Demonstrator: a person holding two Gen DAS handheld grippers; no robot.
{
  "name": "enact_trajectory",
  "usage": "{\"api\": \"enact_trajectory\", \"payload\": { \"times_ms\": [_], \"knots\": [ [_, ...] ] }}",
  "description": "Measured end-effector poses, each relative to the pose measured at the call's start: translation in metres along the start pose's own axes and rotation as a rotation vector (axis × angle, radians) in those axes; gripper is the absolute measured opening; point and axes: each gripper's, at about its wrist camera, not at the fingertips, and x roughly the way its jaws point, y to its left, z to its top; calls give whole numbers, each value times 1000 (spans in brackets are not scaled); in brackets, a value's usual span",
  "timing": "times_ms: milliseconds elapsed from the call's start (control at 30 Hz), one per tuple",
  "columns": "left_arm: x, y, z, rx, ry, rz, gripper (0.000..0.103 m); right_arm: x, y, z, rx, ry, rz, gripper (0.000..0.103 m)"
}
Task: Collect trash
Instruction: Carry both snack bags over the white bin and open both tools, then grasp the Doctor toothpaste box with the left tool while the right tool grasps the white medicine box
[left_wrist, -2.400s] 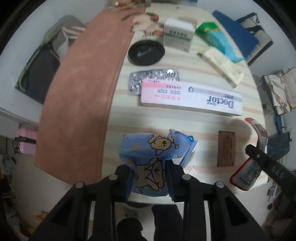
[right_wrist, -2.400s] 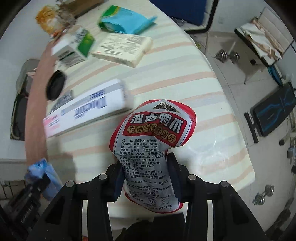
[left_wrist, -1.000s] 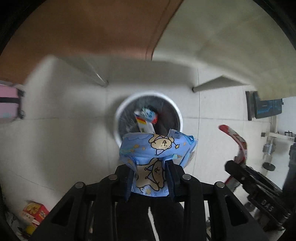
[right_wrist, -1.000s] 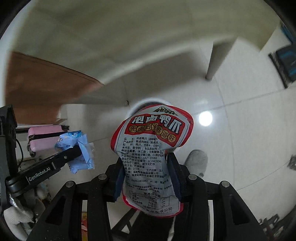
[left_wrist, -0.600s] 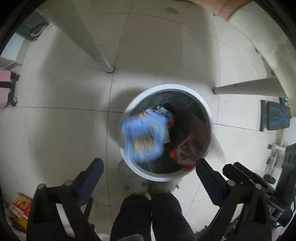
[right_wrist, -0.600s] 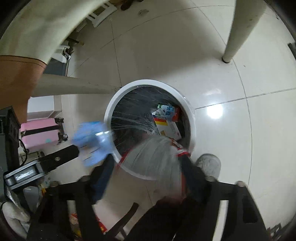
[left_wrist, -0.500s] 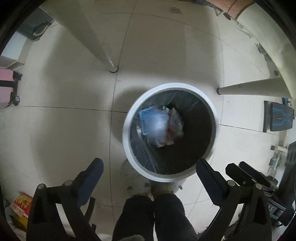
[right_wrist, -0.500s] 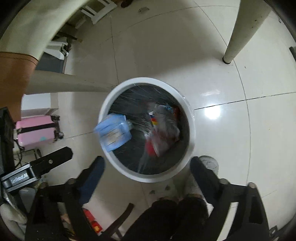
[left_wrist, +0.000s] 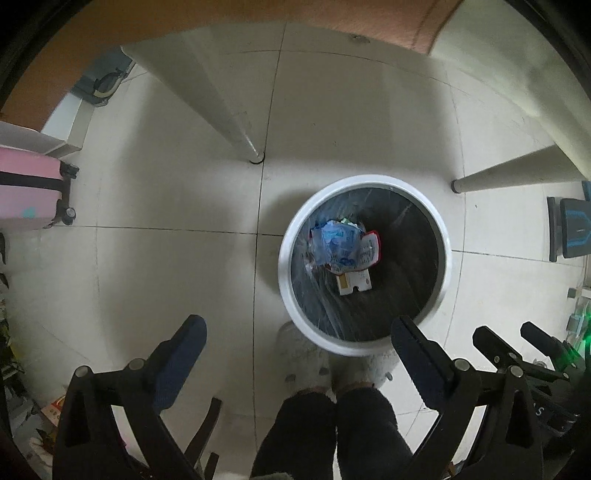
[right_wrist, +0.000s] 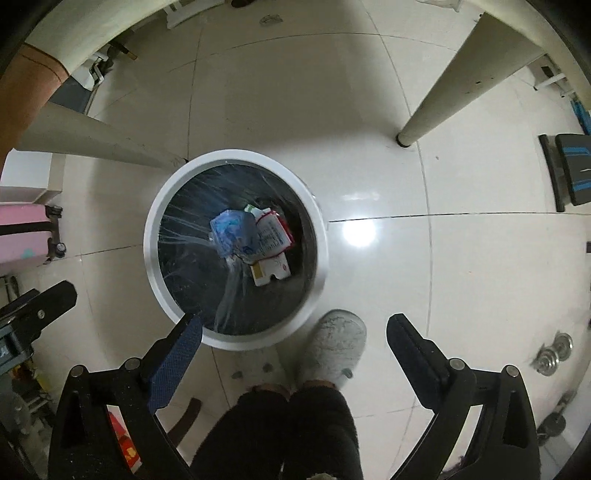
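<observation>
A round white trash bin (left_wrist: 295, 302) with a dark liner stands on the tiled floor; it also shows in the right wrist view (right_wrist: 151, 258). Inside lie the blue bear-print wrapper (left_wrist: 334, 240) (right_wrist: 231, 230), the red-and-white snack bag (left_wrist: 367, 249) (right_wrist: 275, 236) and a small white card (left_wrist: 354, 284) (right_wrist: 269, 273). My left gripper (left_wrist: 297, 338) is open and empty, above the bin's near left rim. My right gripper (right_wrist: 293, 330) is open and empty, above the bin's near right rim.
Cream table legs (left_wrist: 221, 107) (right_wrist: 447, 92) stand beside the bin. The person's grey slippers (right_wrist: 334, 349) and dark trouser legs (left_wrist: 328, 435) are just in front of it. A pink suitcase (left_wrist: 29, 188) stands at the left. Dumbbell weights (right_wrist: 552, 354) lie at the right.
Both grippers opened over the bin and dropped the blue wrapper and the red snack bag; both now lie at the bottom. The views have pulled back slightly from the bin.
</observation>
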Motion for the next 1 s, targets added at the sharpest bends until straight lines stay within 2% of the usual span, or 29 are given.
{"api": "enact_trajectory", "payload": {
  "times_ms": [267,500,733,1000],
  "knots": [
    [-39,-10,-14,17,-10,5,102,-45,9,-13,-5,-7,-19,101],
    [-93,-11,-30,12,-17,-11,102,-99,10,-28,-2,-20,-23,101],
    [-169,-10,-47,28,-38,-9,102,-180,17,-49,13,-44,-14,101],
    [-273,-8,-56,27,-94,-65,102,-300,28,-71,33,-94,31,101]
  ]
}}
